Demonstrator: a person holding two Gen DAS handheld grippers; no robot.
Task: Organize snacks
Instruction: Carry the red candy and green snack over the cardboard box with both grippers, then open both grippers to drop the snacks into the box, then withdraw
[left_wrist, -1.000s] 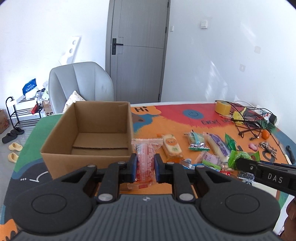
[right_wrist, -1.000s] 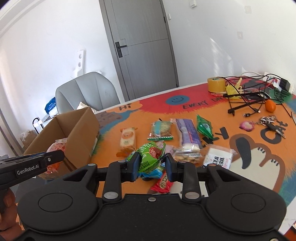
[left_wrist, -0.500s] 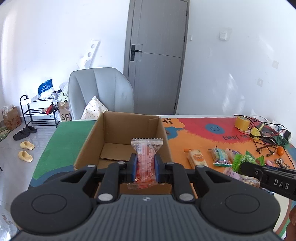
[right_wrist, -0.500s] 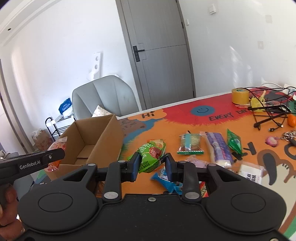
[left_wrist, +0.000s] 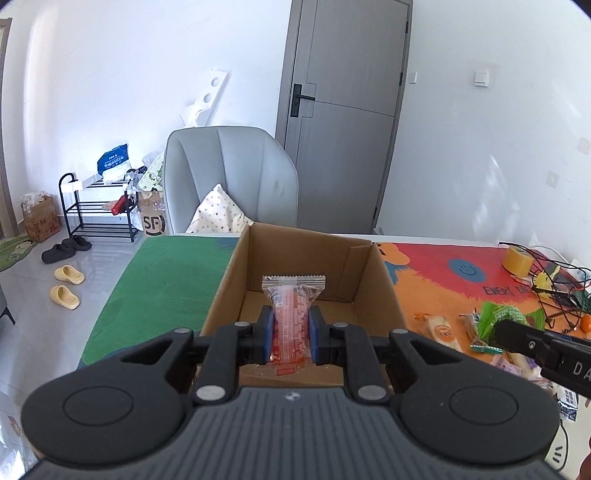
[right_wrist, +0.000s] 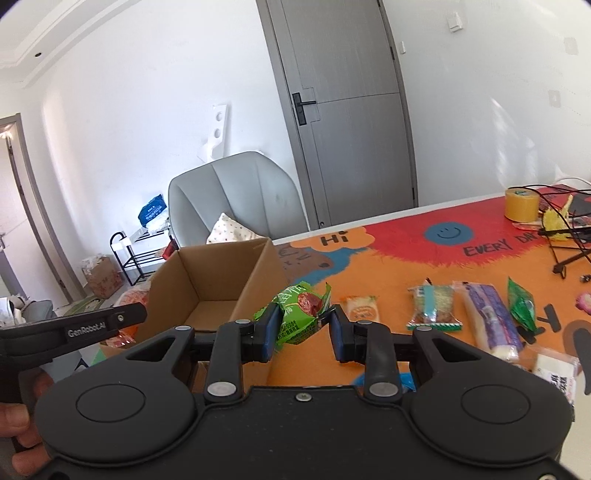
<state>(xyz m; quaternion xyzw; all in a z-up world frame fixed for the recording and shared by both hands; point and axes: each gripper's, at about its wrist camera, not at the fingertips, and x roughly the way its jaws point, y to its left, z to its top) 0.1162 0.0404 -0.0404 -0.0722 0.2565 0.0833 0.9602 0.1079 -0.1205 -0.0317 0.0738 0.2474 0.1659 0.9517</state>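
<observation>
Left gripper (left_wrist: 291, 334): my fingers pinch a clear packet of red snacks (left_wrist: 291, 322), lower centre of the left wrist frame, upright over the open cardboard box (left_wrist: 382, 286).
Box: centre frame, on the colourful mat (left_wrist: 439, 291).
Right gripper (right_wrist: 302, 334): my fingers pinch a green packet (right_wrist: 298, 314), centre of the right wrist frame, beside the box's right wall.
Loose snacks: a row lying on the mat, right of frame, including a purple packet (right_wrist: 489, 314).

I'm holding a clear-wrapped red snack packet (left_wrist: 290, 314) upright over the open brown cardboard box (left_wrist: 373, 273); my other tongs are gripping a crumpled green snack packet (right_wrist: 299, 314) beside it.
</observation>
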